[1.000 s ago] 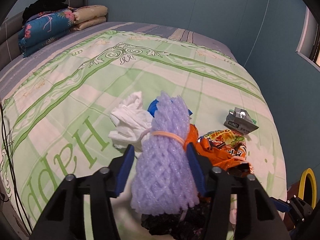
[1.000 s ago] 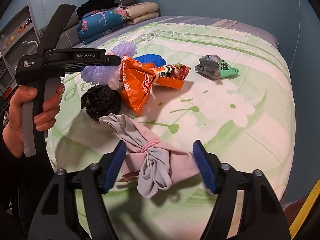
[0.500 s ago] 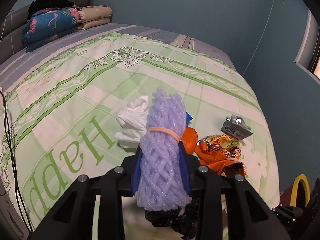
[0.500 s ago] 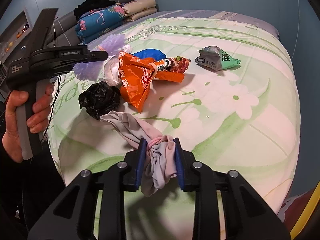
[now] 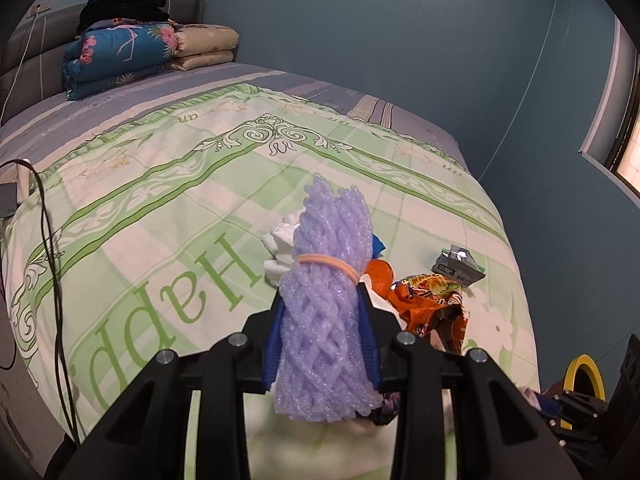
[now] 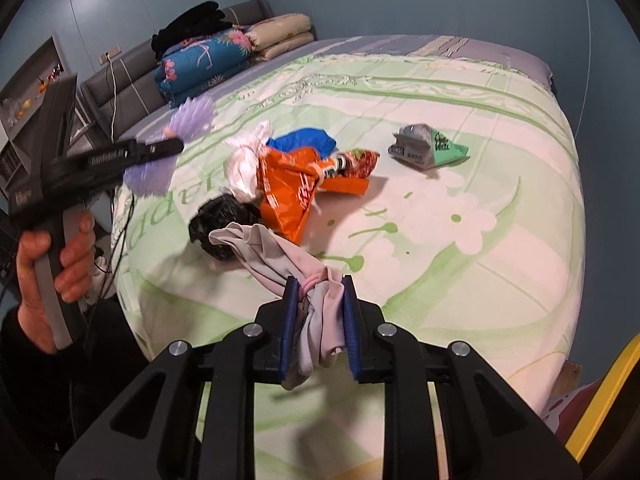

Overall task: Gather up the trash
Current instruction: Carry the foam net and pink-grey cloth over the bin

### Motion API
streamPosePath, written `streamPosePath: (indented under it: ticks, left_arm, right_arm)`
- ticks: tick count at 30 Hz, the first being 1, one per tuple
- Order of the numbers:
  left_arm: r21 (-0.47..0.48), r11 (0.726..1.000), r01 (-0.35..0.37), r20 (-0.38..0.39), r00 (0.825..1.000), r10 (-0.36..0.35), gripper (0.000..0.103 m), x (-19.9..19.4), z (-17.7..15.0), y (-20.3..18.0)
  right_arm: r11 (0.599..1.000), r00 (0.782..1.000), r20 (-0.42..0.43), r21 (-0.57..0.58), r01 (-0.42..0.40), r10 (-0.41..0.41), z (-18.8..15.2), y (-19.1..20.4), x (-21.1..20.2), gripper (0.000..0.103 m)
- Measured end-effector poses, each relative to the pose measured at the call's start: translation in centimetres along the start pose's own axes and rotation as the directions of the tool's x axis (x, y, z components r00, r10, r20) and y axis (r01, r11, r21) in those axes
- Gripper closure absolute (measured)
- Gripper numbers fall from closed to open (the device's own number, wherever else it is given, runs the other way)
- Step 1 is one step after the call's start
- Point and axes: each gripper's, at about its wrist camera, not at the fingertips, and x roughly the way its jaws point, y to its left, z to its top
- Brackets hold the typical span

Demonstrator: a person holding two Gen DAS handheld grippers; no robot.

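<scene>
Both claws went from wide to clamped: left claw [image 5: 322,344] on purple foam net [image 5: 326,304], right claw [image 6: 318,320], jaws closing, on knotted cloth [image 6: 276,256]. Both lifting off bed [image 6: 460,264] (wrappers remain at 12 o'clock).

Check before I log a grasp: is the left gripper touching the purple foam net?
Touching. The left wrist view shows the left gripper with both blue pads pressed against the sides of the purple foam net, no gap visible.

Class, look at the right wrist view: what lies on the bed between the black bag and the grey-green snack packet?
The orange wrapper lies between the black bag and the grey-green snack packet, shown in the right wrist view.
</scene>
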Motion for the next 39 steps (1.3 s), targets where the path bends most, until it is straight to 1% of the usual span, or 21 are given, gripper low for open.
streamPosePath:
  ticks: [8, 13, 19, 23, 32, 39]
  left_arm:
    - [-0.013, 1.0, -0.009, 0.034, 0.999, 0.009, 0.072, -2.4, -0.7, 0.7]
    - [0.003, 1.0, -0.009, 0.054, 0.998, 0.009, 0.072, -3.8, -1.2, 0.3]
    - [0.019, 1.0, 0.013, 0.078, 0.997, -0.014, 0.072, -5.4, -1.7, -0.7]
    - [0.033, 0.999, 0.035, 0.095, 0.995, -0.038, 0.072, -6.5, -1.8, -2.1]
    - [0.1, 0.99, 0.096, 0.124, 0.986, -0.109, 0.072, -8.8, -1.7, -6.6]
    - [0.146, 0.98, 0.137, 0.132, 0.979, -0.157, 0.072, -10.1, -1.7, -10.0]
  right_arm:
    - [1.0, 0.998, 0.059, -0.016, 0.014, -0.013, 0.7, 0.8, -2.8, 0.083]
    - [1.0, 0.996, 0.087, 0.008, 0.023, -0.023, 1.0, 0.5, -4.2, 0.083]
    - [0.999, 0.989, 0.139, 0.017, 0.04, -0.042, 1.3, 0.0, -6.5, 0.083]
    - [0.998, 0.983, 0.174, 0.024, 0.051, -0.054, 1.5, -0.4, -8.2, 0.083]
    - [0.996, 0.967, 0.243, 0.049, 0.068, -0.078, 1.6, -1.4, -11.7, 0.083]
    - [0.992, 0.948, 0.297, 0.085, 0.095, -0.116, 1.4, -2.9, -14.4, 0.083]
